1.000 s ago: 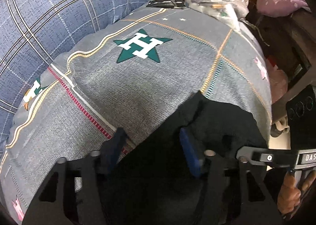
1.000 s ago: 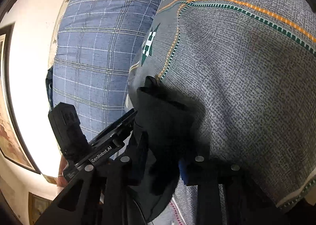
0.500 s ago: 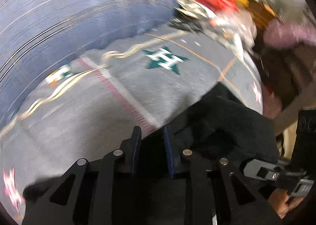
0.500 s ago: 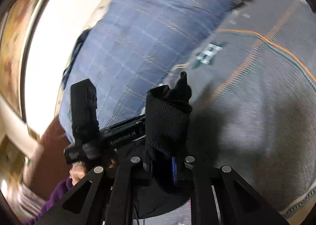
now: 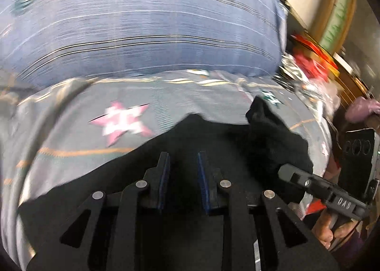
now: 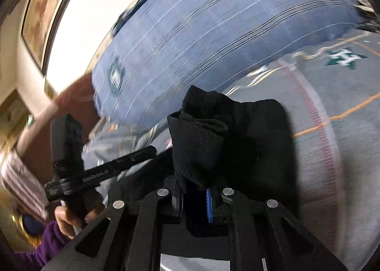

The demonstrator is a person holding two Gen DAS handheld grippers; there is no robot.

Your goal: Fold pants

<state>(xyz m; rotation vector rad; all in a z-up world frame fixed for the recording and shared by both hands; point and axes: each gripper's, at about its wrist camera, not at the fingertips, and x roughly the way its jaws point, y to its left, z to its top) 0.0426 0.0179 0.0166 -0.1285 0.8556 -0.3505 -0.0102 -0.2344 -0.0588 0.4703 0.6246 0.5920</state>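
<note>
black pants (image 6: 201,142) are pinched tight in the right claw (image 6: 194,202). the left claw (image 5: 182,176) is shut on them too, over the grey bed cover (image 5: 71,133).

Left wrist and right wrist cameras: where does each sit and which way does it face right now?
Left wrist: on the left hand-held gripper, looking down across black pants on the grey bedspread toward a blue plaid pillow; the right hand shows at the right edge.
Right wrist: on the right hand-held gripper, shut on a bunch of the pants, facing the pillow; the left hand shows at lower left.
Shared: pants, pillow, bedspread, each other's gripper.
</note>
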